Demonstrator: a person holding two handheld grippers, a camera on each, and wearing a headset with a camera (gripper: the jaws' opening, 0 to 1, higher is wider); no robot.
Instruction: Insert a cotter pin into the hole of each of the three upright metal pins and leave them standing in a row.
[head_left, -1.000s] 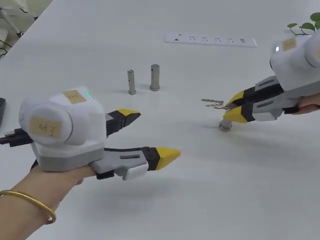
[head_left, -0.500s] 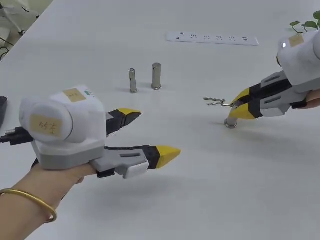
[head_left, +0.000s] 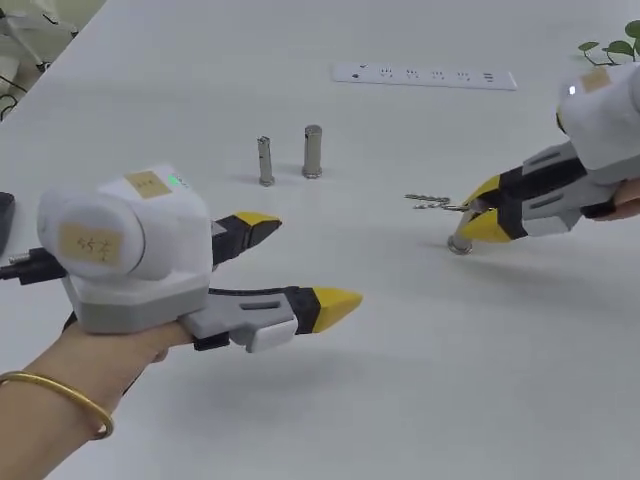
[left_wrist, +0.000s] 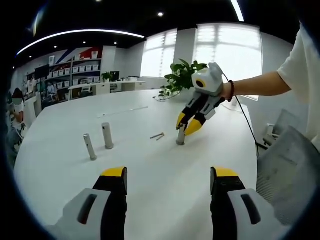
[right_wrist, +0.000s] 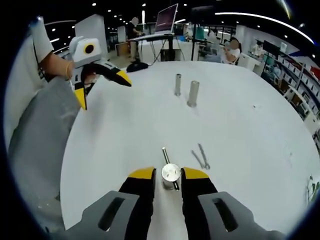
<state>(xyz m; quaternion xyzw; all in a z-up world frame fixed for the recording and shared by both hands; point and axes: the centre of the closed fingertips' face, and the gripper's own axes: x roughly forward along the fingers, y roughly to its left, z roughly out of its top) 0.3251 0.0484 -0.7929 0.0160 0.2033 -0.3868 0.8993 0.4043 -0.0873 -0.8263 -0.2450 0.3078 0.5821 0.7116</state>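
On the table (head_left: 420, 390), one pin (head_left: 265, 161) stands just left of another pin (head_left: 312, 152), ahead of you. Farther right, a third pin (head_left: 460, 243) stands between your right gripper (head_left: 472, 212)'s jaws, with cotter pins (head_left: 425, 202) lying just behind it.

Open-plan office: shelving (left_wrist: 75, 67), desks (left_wrist: 100, 89), monitor (right_wrist: 166, 17), windows (left_wrist: 225, 45).

Left hand-held gripper (left_wrist: 169, 174), jaws spread
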